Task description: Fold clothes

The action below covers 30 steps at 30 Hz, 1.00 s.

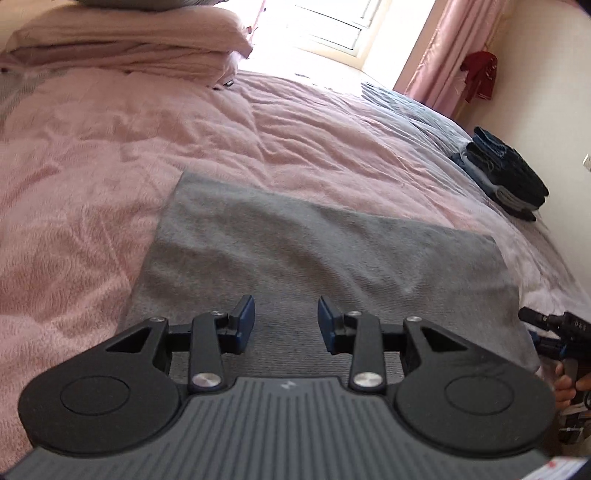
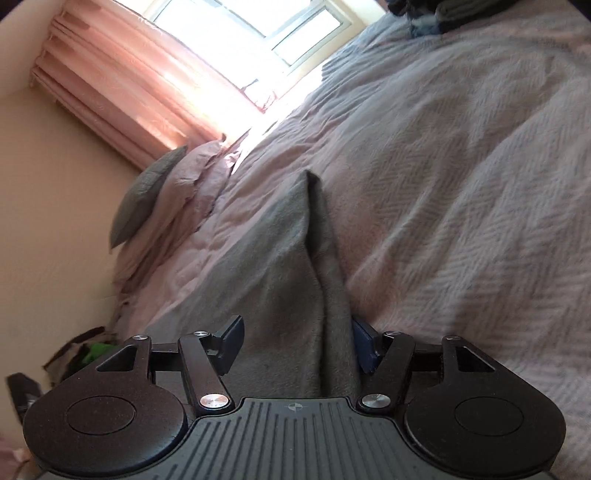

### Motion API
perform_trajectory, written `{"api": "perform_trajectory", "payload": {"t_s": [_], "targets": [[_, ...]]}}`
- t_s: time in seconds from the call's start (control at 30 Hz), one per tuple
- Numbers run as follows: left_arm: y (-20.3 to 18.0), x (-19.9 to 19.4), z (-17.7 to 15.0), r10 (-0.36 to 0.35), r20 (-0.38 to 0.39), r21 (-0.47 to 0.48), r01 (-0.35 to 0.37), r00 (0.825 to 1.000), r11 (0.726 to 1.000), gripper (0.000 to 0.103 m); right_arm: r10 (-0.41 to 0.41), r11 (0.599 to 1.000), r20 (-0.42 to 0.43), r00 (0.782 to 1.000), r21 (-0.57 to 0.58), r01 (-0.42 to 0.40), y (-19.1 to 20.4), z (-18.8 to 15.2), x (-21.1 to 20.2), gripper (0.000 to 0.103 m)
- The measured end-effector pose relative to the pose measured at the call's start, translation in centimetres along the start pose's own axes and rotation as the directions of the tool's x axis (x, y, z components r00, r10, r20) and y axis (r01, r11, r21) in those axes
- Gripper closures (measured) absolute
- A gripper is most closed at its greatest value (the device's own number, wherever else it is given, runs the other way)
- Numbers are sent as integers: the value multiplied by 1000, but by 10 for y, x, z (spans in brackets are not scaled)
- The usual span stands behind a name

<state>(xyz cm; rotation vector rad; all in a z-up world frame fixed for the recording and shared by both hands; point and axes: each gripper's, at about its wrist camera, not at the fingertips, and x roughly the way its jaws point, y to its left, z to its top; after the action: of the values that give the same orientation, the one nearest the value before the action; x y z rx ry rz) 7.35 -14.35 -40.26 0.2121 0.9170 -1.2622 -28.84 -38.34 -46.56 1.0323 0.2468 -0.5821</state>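
Observation:
A grey garment (image 1: 295, 251) lies folded flat on the pink bedspread (image 1: 110, 147). In the left wrist view my left gripper (image 1: 286, 319) hovers over its near edge, open, with nothing between the fingers. My right gripper (image 1: 546, 328) shows at the right edge of that view, beside the garment's near right corner, with a hand on it. In the right wrist view the grey garment (image 2: 280, 258) runs away from the camera with a raised fold edge. My right gripper (image 2: 297, 341) stands open around its near end, cloth between the fingers, not pinched.
A stack of folded dark clothes (image 1: 506, 173) sits near the bed's right edge. Pink pillows (image 1: 129, 40) are piled at the far left. A bright window (image 1: 332, 22), pink curtain (image 1: 443, 51) and hanging red garment (image 1: 480, 74) are beyond the bed.

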Motion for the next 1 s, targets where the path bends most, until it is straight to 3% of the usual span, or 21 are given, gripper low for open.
{"api": "perform_trajectory", "payload": {"t_s": [0.07,0.1,0.13,0.2,0.27,0.33,0.4,0.5,0.57,0.63,0.7,0.8,0.83,0.9,0.97,1.0], "targets": [[15,1,-2,-45,-9,-62,44,999,997,72,5,1000,0,1000,20,-5,-6,-2,0,65],[20,1,-3,-66,-6,-80,65,998,995,72,-1,999,4,1000,52,1,-10,-3,-1,86],[23,1,-3,-81,-4,-89,80,997,993,72,2,994,-2,1000,106,-2,-15,-3,0,91],[24,1,-3,-92,-8,-80,91,996,993,72,-26,991,5,1000,135,25,-9,-2,-2,93],[23,-1,-2,-92,-10,-49,91,996,995,72,-131,988,0,991,82,131,16,3,-2,95],[23,-5,-1,-75,-2,-29,75,997,997,72,-261,964,-9,965,43,261,50,11,-2,95],[30,-11,1,-65,18,-35,66,998,997,72,-385,922,15,923,-27,386,97,18,-2,96],[50,-27,4,-77,51,-89,81,996,993,72,-488,825,137,862,-249,507,190,14,6,97],[63,-41,5,-78,73,-115,86,994,990,72,-493,735,217,842,-414,537,259,-1,22,97],[76,-56,5,-75,94,-131,87,993,988,72,-473,645,276,837,-539,542,314,-25,40,97],[92,-71,4,-70,111,-161,87,991,983,72,-456,507,330,827,-667,546,365,-67,72,97],[117,-92,-1,-48,132,-209,75,990,975,72,-423,342,346,837,-795,502,410,-128,126,97],[125,-98,-4,-36,136,-227,67,990,972,71,-414,305,336,846,-824,477,417,-148,145,97],[140,-107,-8,-12,135,-254,46,991,966,71,-416,259,278,866,-876,406,421,-191,182,95],[152,-112,-13,12,126,-281,24,992,960,71,-434,261,174,884,-915,309,409,-225,221,73],[157,-114,-16,18,121,-296,19,992,955,71,-465,275,89,881,-931,239,400,-239,238,55]]}}
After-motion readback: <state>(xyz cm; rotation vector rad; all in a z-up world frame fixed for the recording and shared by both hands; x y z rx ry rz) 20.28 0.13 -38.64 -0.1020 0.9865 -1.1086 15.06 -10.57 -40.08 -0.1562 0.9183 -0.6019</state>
